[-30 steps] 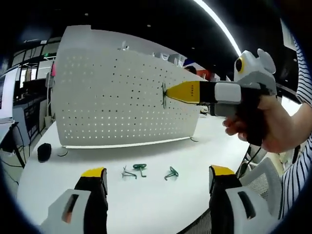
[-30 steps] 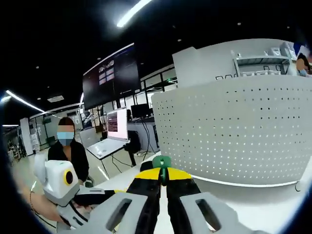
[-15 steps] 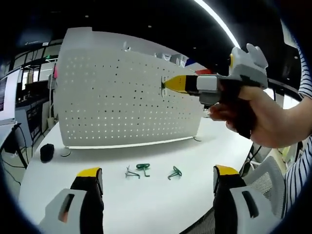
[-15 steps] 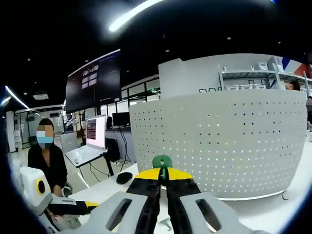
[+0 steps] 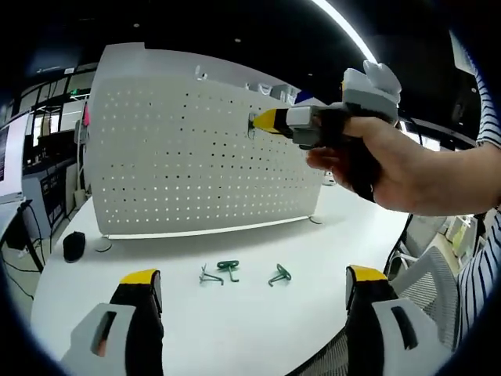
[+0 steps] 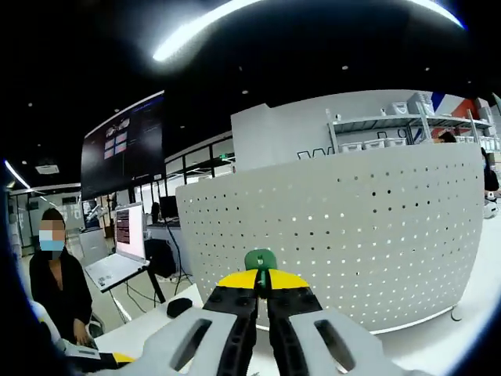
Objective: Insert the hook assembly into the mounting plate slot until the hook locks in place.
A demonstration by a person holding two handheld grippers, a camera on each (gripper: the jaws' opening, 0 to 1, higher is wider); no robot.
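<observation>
A white perforated mounting plate (image 5: pixel 196 157) stands upright on the white table (image 5: pixel 235 329). In the left gripper view my right gripper (image 5: pixel 258 123), held in a person's hand, comes in from the right with its yellow tips at the plate's upper right area. It is shut on a green hook (image 6: pixel 261 259), whose rounded end sticks up between the closed jaws in the right gripper view, with the plate (image 6: pixel 352 235) just behind it. My left gripper (image 5: pixel 254 294) stands open low over the table's near edge, nothing between its jaws.
Two loose green hooks (image 5: pixel 227 268) (image 5: pixel 278 274) and a grey wire hook (image 5: pixel 207 276) lie on the table before the plate. A black mouse (image 5: pixel 72 244) sits at the plate's left foot. A seated person (image 6: pixel 55 274) and a laptop (image 6: pixel 117 262) are off to the left.
My right gripper has carried the green hook up and to the left across the plate's face. The left gripper has stayed open and nearly still.
</observation>
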